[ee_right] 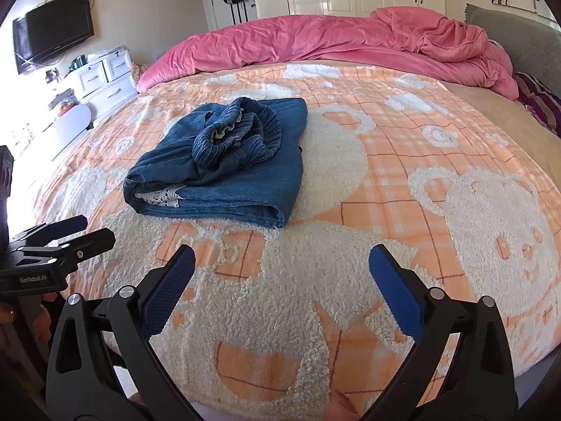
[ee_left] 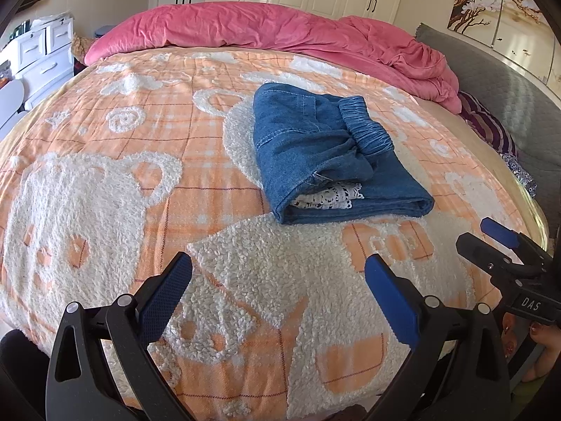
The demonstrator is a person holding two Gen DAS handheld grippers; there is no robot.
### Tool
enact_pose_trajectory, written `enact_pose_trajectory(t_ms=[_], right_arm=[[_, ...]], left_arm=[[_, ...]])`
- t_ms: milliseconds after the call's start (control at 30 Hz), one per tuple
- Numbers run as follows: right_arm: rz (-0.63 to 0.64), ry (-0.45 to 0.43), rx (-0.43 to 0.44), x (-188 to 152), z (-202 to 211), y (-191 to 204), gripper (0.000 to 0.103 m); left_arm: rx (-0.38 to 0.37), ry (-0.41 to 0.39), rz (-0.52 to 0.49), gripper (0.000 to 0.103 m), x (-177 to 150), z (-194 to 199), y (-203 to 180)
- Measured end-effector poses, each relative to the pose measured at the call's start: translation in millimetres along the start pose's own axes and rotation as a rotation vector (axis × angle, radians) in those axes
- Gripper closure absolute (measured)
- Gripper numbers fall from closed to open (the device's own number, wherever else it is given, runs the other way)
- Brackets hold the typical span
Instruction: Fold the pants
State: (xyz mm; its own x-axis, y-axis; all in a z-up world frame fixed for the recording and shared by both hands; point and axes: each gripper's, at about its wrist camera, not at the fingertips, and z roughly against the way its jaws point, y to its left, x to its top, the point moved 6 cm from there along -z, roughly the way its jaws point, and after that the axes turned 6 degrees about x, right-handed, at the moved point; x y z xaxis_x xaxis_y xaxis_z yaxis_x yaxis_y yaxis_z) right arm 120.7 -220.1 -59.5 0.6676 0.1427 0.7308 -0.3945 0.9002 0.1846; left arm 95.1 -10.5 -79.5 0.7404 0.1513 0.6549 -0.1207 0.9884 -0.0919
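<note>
The blue denim pants [ee_left: 326,151] lie folded into a compact bundle on the orange and white blanket [ee_left: 140,161], elastic waistband on top and white lace trim showing at the near edge. They also show in the right wrist view [ee_right: 228,168]. My left gripper [ee_left: 278,273] is open and empty, held above the blanket well short of the pants. My right gripper [ee_right: 282,263] is open and empty, also short of the pants. Each gripper shows at the edge of the other's view: the right one [ee_left: 491,242] and the left one [ee_right: 87,231].
A crumpled pink duvet [ee_left: 280,31] lies along the far side of the bed. A grey headboard [ee_left: 508,84] and striped pillow [ee_left: 491,126] are at the right. White drawers [ee_right: 105,77] and a wall television [ee_right: 56,28] stand to the left, wardrobes behind.
</note>
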Motion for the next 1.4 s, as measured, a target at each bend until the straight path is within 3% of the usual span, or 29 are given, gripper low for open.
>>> enact_pose_trajectory(t_ms=[867, 1400], right_arm=[[-0.001, 0.018, -0.014, -5.6, -2.4, 3.7, 0.009], [-0.001, 0.021, -0.018, -5.5, -3.6, 2.4, 0.009]], left_arm=[[0.030, 0.007, -0.022, 0.004, 1.5, 6.1, -1.7], [0.009, 0.013, -0.068, 0.005, -1.0, 6.5, -10.0]])
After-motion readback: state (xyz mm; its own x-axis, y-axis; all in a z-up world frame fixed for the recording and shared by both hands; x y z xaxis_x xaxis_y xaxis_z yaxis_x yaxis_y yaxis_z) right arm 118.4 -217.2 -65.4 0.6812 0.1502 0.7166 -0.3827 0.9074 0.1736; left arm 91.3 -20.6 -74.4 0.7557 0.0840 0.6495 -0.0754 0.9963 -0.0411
